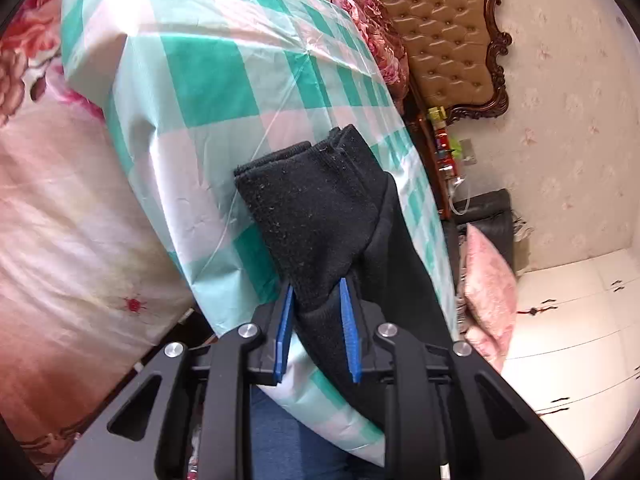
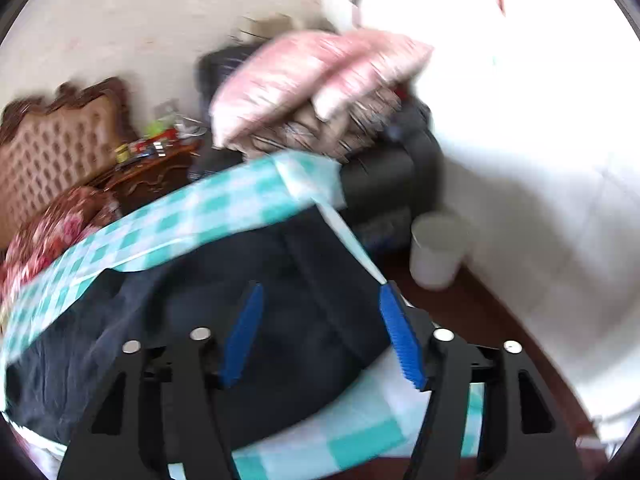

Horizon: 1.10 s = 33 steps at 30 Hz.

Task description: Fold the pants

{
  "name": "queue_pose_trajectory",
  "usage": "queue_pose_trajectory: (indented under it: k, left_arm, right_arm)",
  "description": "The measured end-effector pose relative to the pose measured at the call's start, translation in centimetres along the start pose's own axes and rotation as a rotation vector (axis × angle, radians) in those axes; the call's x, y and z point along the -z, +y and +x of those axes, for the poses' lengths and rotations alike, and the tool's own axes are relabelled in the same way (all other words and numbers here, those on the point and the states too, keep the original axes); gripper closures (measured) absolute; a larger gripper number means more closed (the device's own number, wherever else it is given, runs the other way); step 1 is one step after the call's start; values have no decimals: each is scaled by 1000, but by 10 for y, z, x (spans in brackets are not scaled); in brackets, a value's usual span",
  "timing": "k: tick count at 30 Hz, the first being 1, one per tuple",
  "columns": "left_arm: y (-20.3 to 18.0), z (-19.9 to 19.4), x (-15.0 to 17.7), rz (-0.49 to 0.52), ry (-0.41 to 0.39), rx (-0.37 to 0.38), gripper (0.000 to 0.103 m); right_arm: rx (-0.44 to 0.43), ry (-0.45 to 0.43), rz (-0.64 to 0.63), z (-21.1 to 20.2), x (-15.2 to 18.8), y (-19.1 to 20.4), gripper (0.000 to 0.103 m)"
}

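Observation:
The black pants (image 1: 320, 216) lie on a green-and-white checked sheet (image 1: 224, 80). In the left wrist view my left gripper (image 1: 318, 292) is shut on the ribbed cuff end of the pants, which sticks out past the blue pads. In the blurred right wrist view the dark pants (image 2: 240, 280) spread over the checked sheet (image 2: 168, 220) under my right gripper (image 2: 320, 292), whose blue fingers stand wide apart and hold nothing.
A tufted brown headboard (image 1: 440, 32) and a cluttered nightstand (image 1: 444, 148) stand beyond the bed. Pink cushions (image 2: 304, 76) rest on a dark chair (image 2: 400, 176). A white bin (image 2: 436, 248) stands on the dark floor. A floral quilt (image 1: 60, 208) lies at left.

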<state>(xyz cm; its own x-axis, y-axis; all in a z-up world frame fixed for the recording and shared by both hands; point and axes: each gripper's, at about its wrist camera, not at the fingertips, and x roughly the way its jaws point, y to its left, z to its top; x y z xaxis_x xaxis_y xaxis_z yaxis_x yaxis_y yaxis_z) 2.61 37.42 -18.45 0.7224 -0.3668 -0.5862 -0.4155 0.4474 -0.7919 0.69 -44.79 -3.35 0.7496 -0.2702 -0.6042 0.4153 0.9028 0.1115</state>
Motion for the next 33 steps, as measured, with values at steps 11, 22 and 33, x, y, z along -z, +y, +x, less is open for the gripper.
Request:
queue_pose_trajectory:
  k: [11,22,33]
  left_arm:
    - [-74,-34,6,395,-266,-230,47]
    - [-159,91,55,869,-61,-402,59]
    - [-133,118,32,778,-20,-501,74]
  right_arm:
    - [-4,109,-229,48,33,73,32]
    - [110,228,-237,68,45,67,31]
    - [-45,114,-401,106,-20,145,31]
